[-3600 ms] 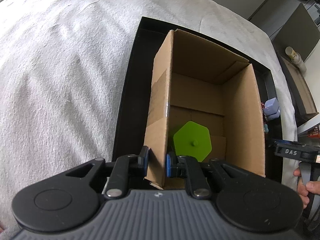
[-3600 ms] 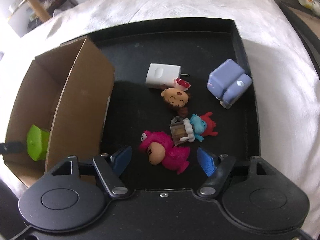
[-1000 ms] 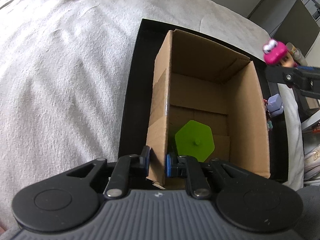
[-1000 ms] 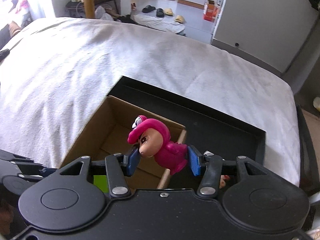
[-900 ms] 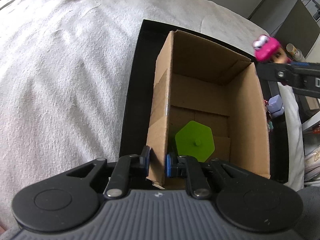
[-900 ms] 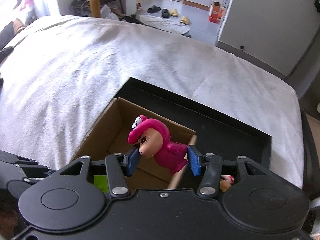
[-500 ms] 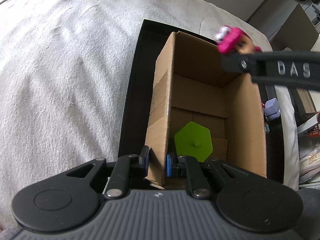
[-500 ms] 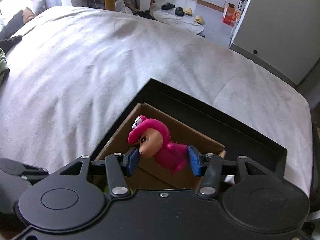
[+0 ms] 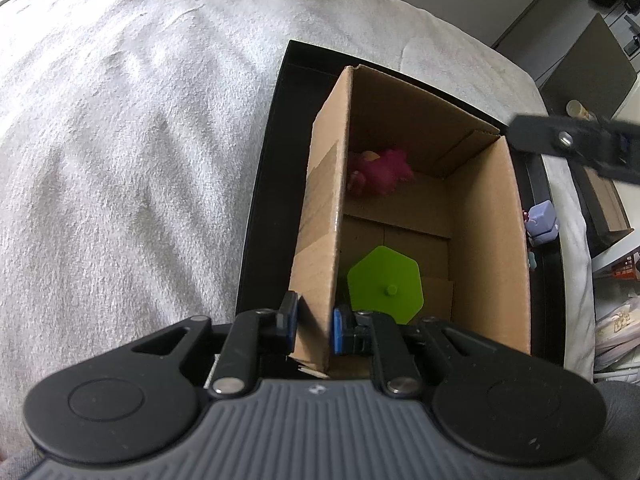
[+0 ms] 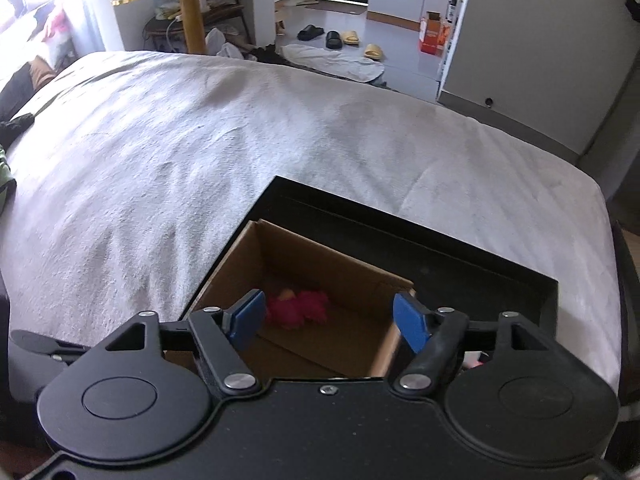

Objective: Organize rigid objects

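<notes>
The cardboard box [image 9: 484,240] stood open-topped in the left part of a black tray [image 9: 264,200] that lay on a bed covered with a white blanket [image 9: 120,140]. The left tongs [image 9: 314,322] were pressed together on the box's near left wall, one blue pad outside it and one inside. Inside the box, a green hexagonal piece [image 9: 384,284] lay on the floor at the near end, just beyond those tongs. The pink toy figure [image 9: 380,172] appeared blurred at the box's far end, against the left wall; whether it had settled on the floor could not be told. The right tongs [image 10: 328,320] hung above the box's far end, their jaws having just been opening, spread wide with nothing between the blue pads; in that wrist view the pink toy figure [image 10: 298,308] showed below them inside the box. To the right of the box, in the tray, a lilac block-shaped toy [image 9: 542,222] sat near the tray's right rim.
</notes>
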`<state>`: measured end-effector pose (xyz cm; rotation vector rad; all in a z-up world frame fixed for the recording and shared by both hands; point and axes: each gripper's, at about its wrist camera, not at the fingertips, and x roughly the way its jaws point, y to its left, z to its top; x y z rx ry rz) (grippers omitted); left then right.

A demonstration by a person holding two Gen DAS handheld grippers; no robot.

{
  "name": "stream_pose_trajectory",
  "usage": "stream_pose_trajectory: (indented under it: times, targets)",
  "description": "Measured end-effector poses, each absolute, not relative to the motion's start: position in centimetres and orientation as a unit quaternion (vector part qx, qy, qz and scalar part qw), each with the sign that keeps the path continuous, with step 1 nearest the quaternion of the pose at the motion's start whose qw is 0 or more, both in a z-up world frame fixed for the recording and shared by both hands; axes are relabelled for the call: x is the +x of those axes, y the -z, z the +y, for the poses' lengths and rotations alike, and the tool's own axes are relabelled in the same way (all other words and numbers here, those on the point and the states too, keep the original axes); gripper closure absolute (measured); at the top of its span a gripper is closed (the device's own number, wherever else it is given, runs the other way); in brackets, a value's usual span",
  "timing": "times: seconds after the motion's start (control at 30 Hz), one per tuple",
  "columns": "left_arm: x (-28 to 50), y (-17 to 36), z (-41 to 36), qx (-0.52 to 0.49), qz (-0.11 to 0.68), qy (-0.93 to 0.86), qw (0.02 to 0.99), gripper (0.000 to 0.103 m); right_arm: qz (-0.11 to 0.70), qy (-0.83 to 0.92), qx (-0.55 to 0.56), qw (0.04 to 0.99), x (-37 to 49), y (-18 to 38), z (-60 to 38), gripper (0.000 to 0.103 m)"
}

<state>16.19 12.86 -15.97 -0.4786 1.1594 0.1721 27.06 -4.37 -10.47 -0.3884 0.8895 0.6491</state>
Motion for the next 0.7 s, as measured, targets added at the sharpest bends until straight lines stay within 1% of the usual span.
stream_pose_trajectory:
  times: [0.17, 0.3, 0.7]
  targets:
    - [16.1, 15.6, 12.4, -0.215, 0.540, -0.088, 0.809, 0.088, 0.425, -0.300, -0.174, 0.836, 26.7, 10.4, -6.4, 0.028]
    - [16.1, 15.4, 12.0, -0.207, 0.538, -0.091, 0.812, 0.088, 0.426, -0.293, -0.169, 0.839, 26.5, 10.7, -7.9, 0.024]
    - [16.1, 15.1, 11.2, -0.184, 0.536, -0.104, 0.817, 0.088, 0.438, -0.265, -0.126, 0.850, 27.1, 12.1, -13.3, 0.024]
